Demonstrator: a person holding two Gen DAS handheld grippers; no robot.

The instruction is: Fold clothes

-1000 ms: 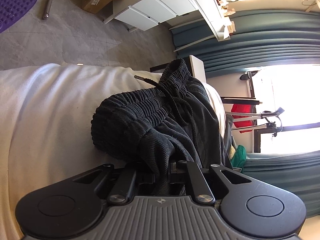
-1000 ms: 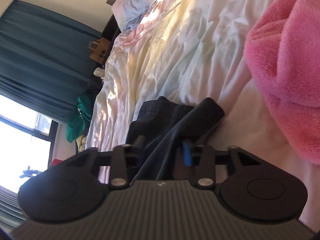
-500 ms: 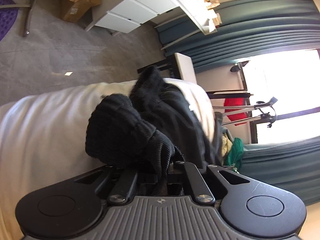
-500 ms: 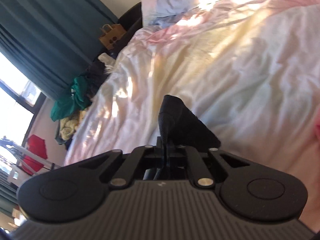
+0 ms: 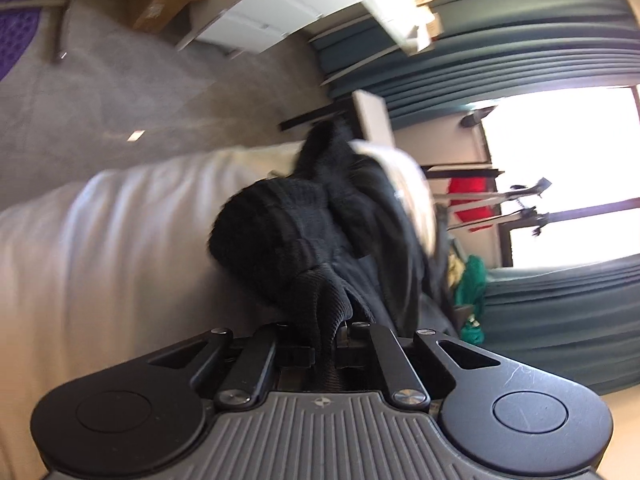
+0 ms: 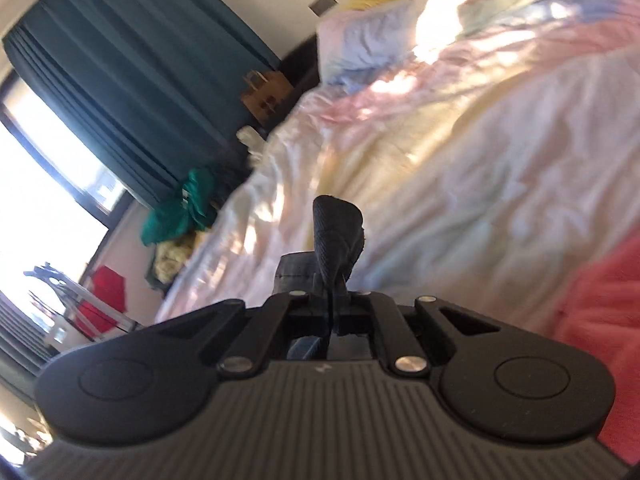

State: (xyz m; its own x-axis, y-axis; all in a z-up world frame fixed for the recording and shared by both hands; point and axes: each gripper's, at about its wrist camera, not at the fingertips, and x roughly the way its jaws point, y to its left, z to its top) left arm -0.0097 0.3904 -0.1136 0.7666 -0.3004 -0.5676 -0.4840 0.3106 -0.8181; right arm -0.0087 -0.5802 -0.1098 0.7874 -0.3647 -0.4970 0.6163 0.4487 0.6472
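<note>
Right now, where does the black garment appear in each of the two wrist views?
Left wrist view: the black garment fills the centre, bunched on the white bedding, its ribbed edge pinched in the left jaws.
Right wrist view: only a small black fold stands up at lower centre, from the right jaws.
Shared landmark: green clothes pile by the teal curtain.

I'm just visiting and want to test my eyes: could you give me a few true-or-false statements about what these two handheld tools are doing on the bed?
1. The left gripper is clamped on the black garment. True.
2. The right gripper has its jaws wide open. False: they pinch dark fabric.
3. The curtains are teal. True.
4. The bed sheet is dark blue. False: it is pale and pastel.
</note>
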